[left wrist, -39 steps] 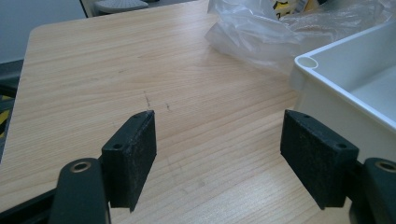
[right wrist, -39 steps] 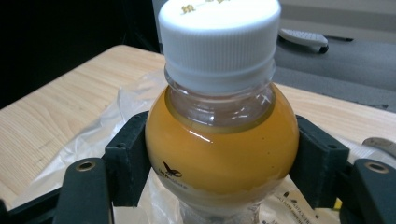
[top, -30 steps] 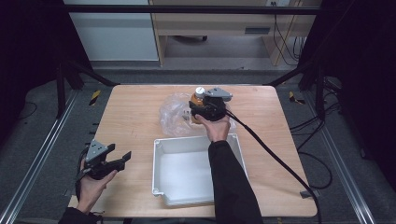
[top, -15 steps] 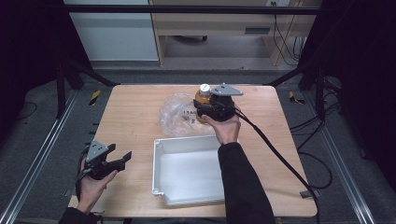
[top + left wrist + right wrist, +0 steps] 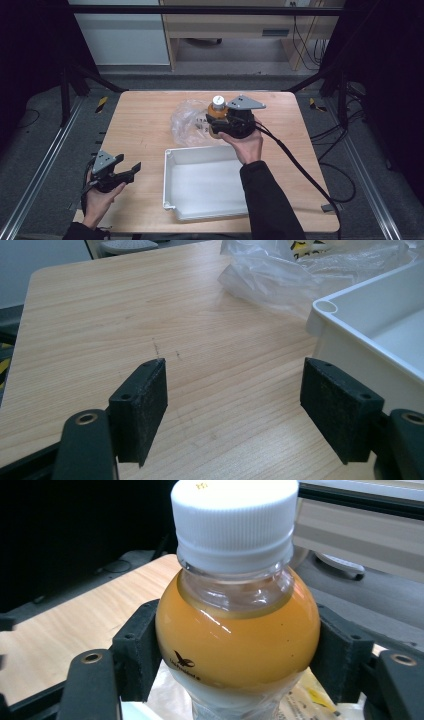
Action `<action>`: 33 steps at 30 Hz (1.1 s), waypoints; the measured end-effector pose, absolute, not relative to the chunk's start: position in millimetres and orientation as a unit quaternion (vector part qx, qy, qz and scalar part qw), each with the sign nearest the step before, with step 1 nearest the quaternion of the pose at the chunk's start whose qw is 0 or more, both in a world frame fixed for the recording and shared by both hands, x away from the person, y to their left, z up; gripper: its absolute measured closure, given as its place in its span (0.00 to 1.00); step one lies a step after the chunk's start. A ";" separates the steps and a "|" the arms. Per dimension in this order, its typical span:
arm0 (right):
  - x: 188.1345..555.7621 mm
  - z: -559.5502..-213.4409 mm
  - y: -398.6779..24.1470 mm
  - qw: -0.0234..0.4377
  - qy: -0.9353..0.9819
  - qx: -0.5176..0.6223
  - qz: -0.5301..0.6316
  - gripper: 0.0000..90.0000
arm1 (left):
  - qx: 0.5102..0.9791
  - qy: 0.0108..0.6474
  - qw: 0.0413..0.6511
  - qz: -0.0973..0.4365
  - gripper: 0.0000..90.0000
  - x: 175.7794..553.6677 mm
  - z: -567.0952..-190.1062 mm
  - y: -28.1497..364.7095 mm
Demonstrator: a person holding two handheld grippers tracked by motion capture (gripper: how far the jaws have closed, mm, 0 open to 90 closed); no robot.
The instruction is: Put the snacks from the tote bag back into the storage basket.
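High view: my right tongs (image 5: pixel 220 120), clamped on the orange bottle (image 5: pixel 217 111), have lifted it off the plastic bag (image 5: pixel 187 120) since before, tray (image 5: pixel 200 152) likely next; left tongs (image 5: pixel 127 170) wide, idle.

Bottle (image 5: pixel 237 625) runs off the bottom edge between the right gripper (image 5: pixel 237 655) pads, its base and label text unreadable. Beyond the left gripper (image 5: pixel 235 405), the tray (image 5: pixel 370 325) and plastic bag (image 5: pixel 300 270) are cropped at right and top.
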State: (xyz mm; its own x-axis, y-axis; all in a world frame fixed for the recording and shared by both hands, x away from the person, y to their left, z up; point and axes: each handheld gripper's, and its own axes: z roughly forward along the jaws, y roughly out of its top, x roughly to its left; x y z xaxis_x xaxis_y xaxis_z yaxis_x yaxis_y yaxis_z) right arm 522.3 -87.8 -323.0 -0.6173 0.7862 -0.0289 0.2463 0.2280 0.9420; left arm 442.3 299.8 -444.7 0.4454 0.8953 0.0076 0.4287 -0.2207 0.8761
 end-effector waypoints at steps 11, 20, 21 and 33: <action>493.0 -331.3 -88.6 0.247 0.751 0.326 0.518 0.34 | 0.732 0.452 0.432 0.271 0.30 441.6 -444.4 299.1; 480.9 -351.1 -93.2 0.232 0.759 0.321 0.516 0.34 | 0.732 0.452 0.432 0.271 0.30 441.6 -444.6 299.3; 479.5 -353.3 -93.7 0.231 0.760 0.321 0.517 0.34 | 0.732 0.452 0.431 0.271 0.30 441.6 -444.6 299.3; 460.6 -373.9 -95.7 0.213 0.773 0.308 0.512 0.34 | 0.733 0.452 0.430 0.271 0.30 441.4 -444.7 298.8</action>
State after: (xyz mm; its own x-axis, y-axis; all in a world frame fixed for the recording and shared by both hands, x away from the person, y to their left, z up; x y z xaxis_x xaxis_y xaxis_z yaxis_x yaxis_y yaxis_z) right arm 460.6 -95.7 -373.9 -0.7191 0.6947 -0.0135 0.2584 0.2855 0.9229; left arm 441.4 298.8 -444.7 0.4442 0.8959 0.0083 0.4292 -0.2209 0.8758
